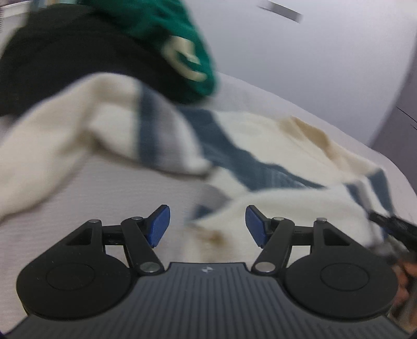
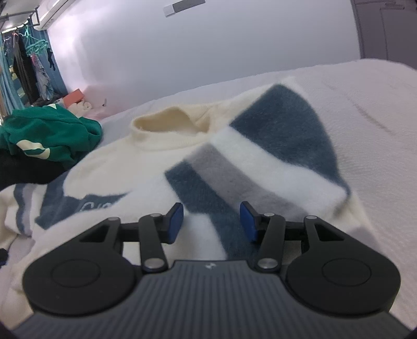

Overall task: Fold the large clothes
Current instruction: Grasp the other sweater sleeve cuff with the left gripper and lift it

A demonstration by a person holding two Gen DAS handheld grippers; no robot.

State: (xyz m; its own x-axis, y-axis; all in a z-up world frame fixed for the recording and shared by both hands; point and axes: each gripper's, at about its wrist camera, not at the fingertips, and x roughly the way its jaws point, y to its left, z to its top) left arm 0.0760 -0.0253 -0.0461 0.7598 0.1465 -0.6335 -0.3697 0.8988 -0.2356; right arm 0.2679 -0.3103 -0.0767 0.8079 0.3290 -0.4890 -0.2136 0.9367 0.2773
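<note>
Right wrist: right gripper [image 2: 211, 221] parted, empty above cream sweater [image 2: 125, 169]

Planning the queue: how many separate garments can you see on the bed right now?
3. The cream sweater lies spread in front of both hand-held grippers; the green garment is heaped to its left; a black garment lies under the green one. More may be hidden underneath.

A plain pale wall [image 2: 208, 47] is seen behind a white textured bedspread [image 2: 365, 109]. Hung garments [image 2: 34, 65] are noted far left, beneath an air conditioner [image 2: 52, 13].
</note>
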